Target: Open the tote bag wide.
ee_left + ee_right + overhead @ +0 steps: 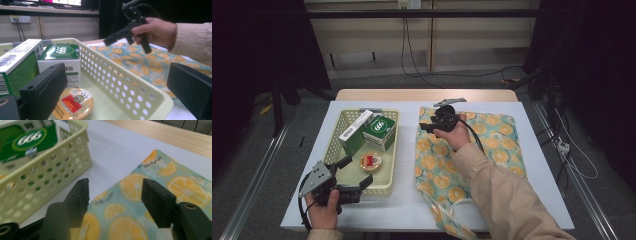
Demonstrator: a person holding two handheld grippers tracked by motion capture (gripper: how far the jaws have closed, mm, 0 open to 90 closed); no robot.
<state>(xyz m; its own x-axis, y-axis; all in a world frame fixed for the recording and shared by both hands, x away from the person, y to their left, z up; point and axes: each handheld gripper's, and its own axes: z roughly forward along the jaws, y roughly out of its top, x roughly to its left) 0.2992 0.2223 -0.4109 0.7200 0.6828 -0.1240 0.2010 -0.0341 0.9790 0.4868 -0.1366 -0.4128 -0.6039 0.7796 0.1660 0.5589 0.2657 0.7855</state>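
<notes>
We noted the white table [532,150] first, carrying a lemon-print cloth bag [492,150] on the right and a pale yellow perforated basket [388,187] on the left, the two lying apart with bare table between them. The bag lay flat and unopened, its handle loop at the near edge; we judged nothing had gone into it yet. The basket held all three items: a long green-and-white carton [355,132] leaning at the far left, a green "666" box [379,131] beside it, and a round orange tin [372,162] lying flat in front of them. The right gripper [428,126] hovered over the bag's far-left corner, its jaws standing well apart and empty, the corner [117,195] lying between and below them in the right gripper view. The left gripper [357,177] waited at the basket's near rim, jaws spread wide, holding nothing, the tin [73,105] just ahead of it. We judged the work barely begun: the bag's mouth was yet to be caught and lifted, and all three items were left to move.
</notes>
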